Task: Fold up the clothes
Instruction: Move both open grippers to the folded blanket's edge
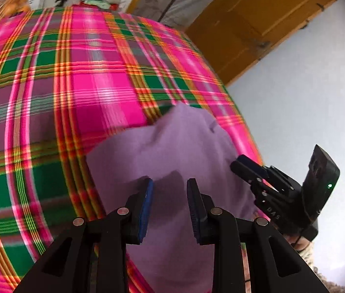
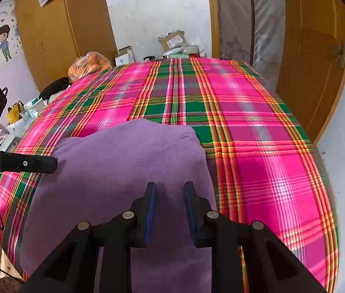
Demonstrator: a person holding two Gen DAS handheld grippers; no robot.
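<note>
Now, closest to me, my left tool (image 1: 168, 183) has its blue pads parted a moderate way with nothing between them; the purple garment (image 1: 172, 151) lies just under and ahead of the tips, and I cannot tell whether they brush it. My right tool (image 2: 170, 186) reads the same: jaws part open, empty, poised over the near part of the purple garment (image 2: 123, 166). From the left wrist I see the right tool off to the side, at the cloth's edge.

Past the tips, the garment looks already doubled into a thick, roughly squared bundle with a rounded far edge, so I judge at least one fold is done. What is left is likely another fold or a tidy-up; neither tool has a hold for that yet.

Beyond it stretches the pink and green plaid bed (image 2: 258, 127), with boxes (image 2: 175, 40) at its far end.
</note>
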